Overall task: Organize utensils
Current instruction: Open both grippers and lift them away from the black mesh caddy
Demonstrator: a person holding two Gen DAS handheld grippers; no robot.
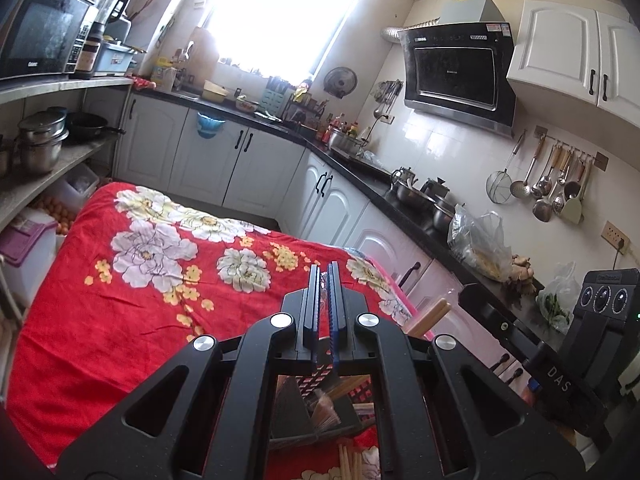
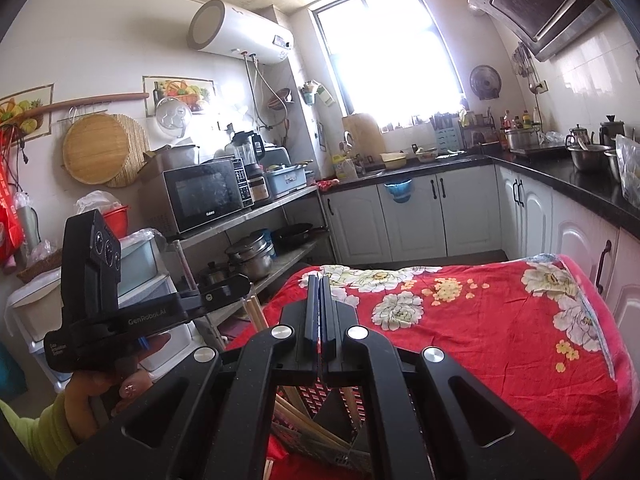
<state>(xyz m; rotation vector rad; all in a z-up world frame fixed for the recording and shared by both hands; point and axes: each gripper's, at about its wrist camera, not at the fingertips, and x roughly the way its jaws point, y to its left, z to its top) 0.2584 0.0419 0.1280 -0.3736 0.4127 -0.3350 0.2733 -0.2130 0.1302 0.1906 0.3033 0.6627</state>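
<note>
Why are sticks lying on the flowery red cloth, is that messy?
A bit, yes. A few wooden chopsticks lie loose on the red cloth, outside the dark slotted basket where other chopsticks lean at mixed angles. Nothing looks spilled or broken.

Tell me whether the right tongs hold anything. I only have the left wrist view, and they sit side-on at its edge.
Observer: No. In the right wrist view the right tongs are shut flat with nothing between them, out over the red floral cloth.
Operator: Who carries the left gripper?
Observer: A bare hand wraps the handle of the left gripper, with a yellow-green sleeve behind it.
Operator: Anything on the wall left of the bright window?
Observer: A white cylindrical water heater is mounted high there.
</note>
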